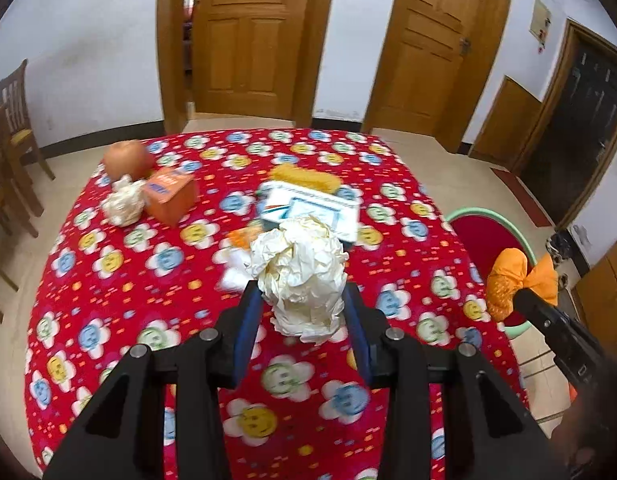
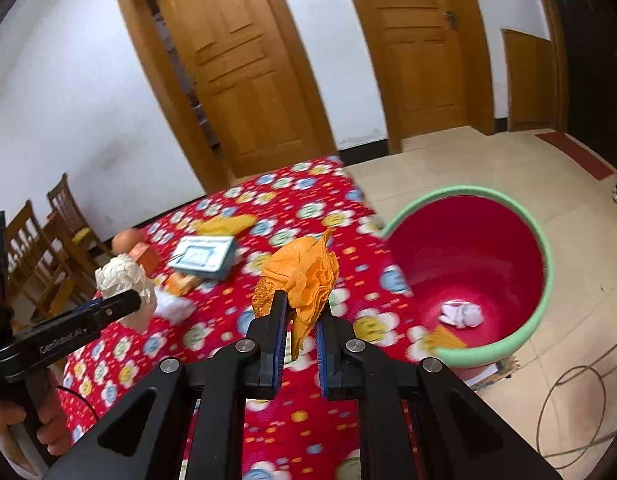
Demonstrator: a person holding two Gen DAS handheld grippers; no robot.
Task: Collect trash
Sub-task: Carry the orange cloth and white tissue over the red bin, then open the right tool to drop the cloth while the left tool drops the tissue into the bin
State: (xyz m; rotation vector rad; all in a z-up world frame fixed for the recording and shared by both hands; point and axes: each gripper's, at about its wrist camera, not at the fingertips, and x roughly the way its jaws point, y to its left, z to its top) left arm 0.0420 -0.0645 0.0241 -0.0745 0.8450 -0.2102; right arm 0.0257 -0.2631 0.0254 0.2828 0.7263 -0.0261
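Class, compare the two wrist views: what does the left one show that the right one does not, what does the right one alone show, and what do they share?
Only the left wrist view shows a second paper ball lying beside the orange box.

Only the right wrist view shows the bin's inside, with a white wad at the bottom, and a cable on the floor.

Both show the left gripper shut on a crumpled paper ball, the right gripper shut on orange netting, and the flowered tablecloth.
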